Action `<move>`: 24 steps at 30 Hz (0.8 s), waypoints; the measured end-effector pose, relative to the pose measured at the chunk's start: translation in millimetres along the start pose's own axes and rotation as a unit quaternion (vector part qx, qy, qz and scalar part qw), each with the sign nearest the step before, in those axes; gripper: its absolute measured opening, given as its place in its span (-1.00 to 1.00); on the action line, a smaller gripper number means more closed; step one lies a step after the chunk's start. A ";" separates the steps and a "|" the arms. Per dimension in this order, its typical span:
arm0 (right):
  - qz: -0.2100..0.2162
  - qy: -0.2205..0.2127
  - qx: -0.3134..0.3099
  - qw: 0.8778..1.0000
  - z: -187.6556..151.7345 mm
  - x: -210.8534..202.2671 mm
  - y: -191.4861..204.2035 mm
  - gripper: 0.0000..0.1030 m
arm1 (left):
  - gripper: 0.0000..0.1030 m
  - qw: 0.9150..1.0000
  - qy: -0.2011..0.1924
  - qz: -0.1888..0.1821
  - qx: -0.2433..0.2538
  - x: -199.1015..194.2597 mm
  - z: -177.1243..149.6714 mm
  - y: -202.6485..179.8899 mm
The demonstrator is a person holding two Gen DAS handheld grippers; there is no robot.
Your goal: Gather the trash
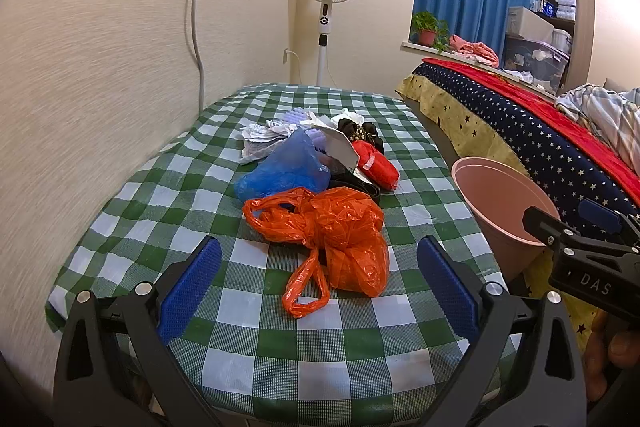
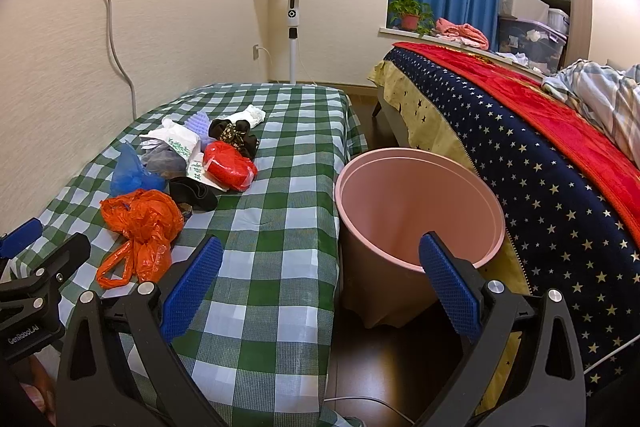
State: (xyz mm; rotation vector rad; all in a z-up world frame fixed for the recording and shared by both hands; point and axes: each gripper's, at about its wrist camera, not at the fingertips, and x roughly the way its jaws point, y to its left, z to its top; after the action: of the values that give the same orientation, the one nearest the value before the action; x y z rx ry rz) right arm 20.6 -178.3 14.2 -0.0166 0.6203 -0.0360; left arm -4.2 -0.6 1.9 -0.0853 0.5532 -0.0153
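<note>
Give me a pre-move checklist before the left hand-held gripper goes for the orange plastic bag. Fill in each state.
1. Left hand-held gripper open and holding nothing: ok.
2. Right hand-held gripper open and holding nothing: ok.
3. Orange plastic bag lies straight ahead of the left fingers, nearest of the pile: ok.
4. Bag free of the other trash: cannot tell; its far edge lies close to the blue plastic bag and a black item.
5. Pink bin upright beside the table, mouth open, nothing visible inside: ok.
6. Path from bag to bin over the checked tablecloth unobstructed: ok.
</note>
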 end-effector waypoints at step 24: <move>0.148 0.007 0.028 0.989 4.9 21.3 35.2 0.09 | -0.07 0.999 0.002 0.022 -0.033 6.6 10.2 24.9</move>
State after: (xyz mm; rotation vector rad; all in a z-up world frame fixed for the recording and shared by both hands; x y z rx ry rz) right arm 41.7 -143.9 4.9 0.1305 0.6298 0.2338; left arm 6.5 24.8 4.9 -0.1381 0.5591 0.0459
